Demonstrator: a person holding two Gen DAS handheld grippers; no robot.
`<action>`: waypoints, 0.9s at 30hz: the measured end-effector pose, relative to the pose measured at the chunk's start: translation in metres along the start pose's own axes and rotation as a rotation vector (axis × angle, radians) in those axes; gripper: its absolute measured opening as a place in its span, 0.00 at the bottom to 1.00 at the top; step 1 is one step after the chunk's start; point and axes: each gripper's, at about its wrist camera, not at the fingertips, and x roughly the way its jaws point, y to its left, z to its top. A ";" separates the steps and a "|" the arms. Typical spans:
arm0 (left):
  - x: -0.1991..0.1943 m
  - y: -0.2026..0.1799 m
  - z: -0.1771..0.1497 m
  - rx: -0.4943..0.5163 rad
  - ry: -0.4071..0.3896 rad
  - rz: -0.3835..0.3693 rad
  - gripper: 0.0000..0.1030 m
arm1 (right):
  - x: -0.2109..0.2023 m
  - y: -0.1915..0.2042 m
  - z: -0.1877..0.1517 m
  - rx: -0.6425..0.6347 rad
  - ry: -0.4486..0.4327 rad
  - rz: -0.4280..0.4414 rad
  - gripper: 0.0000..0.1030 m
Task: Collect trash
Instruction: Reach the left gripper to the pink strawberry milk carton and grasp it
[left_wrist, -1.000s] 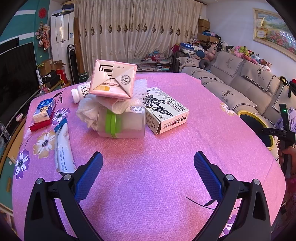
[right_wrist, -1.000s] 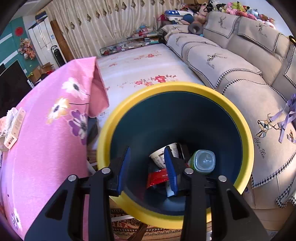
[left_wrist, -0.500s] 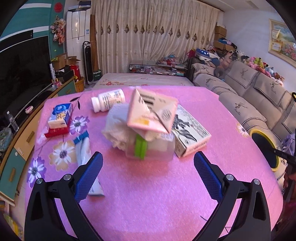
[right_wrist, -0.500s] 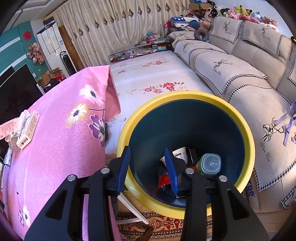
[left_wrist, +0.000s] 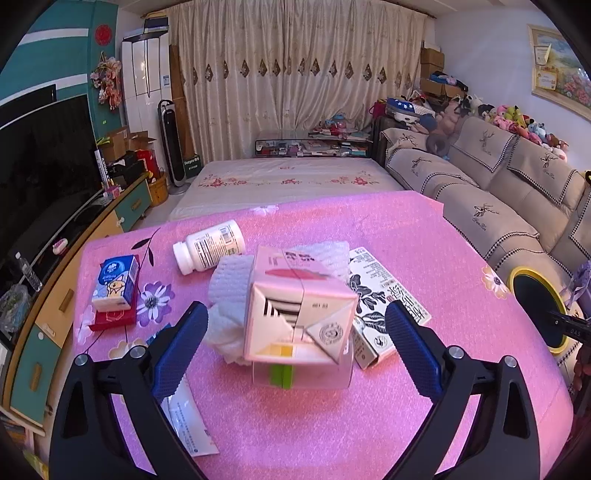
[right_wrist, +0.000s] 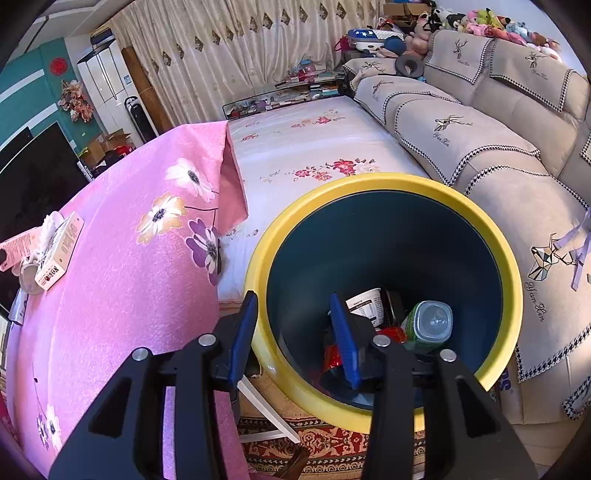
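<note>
A pink carton (left_wrist: 299, 314) sits atop a pile on the pink table (left_wrist: 332, 424), over a clear jar with a green band (left_wrist: 284, 374) and a crumpled white paper towel (left_wrist: 229, 284). My left gripper (left_wrist: 295, 347) is open, its blue pads either side of the carton without touching it. A flower-printed box (left_wrist: 384, 306) lies beside the pile. My right gripper (right_wrist: 295, 332) hangs over the near rim of the yellow-rimmed bin (right_wrist: 369, 182), its jaws opening with nothing between them. Inside the bin lie a white cup (right_wrist: 367, 304), a green bottle (right_wrist: 428, 325) and a red wrapper (right_wrist: 334, 356).
A white pill bottle (left_wrist: 210, 249), a blue tissue pack (left_wrist: 116, 282) and a white tube (left_wrist: 184, 417) lie on the table's left side. The bin (left_wrist: 517, 275) stands off the table's right edge, against the sofa (right_wrist: 480, 166). A television stands at the far left.
My left gripper has closed in on the pile, so the pink carton now sits between its fingers. The right gripper has drifted from the bin's middle to its near rim.
</note>
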 end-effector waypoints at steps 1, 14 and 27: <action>0.001 -0.001 0.000 0.003 -0.001 0.005 0.88 | 0.000 0.000 0.000 -0.001 0.001 0.001 0.39; 0.017 0.003 0.004 -0.005 0.010 -0.004 0.56 | 0.003 0.000 -0.004 0.000 0.015 0.008 0.39; -0.031 -0.017 0.021 0.044 -0.100 -0.013 0.53 | -0.006 -0.003 -0.005 0.000 -0.005 0.021 0.39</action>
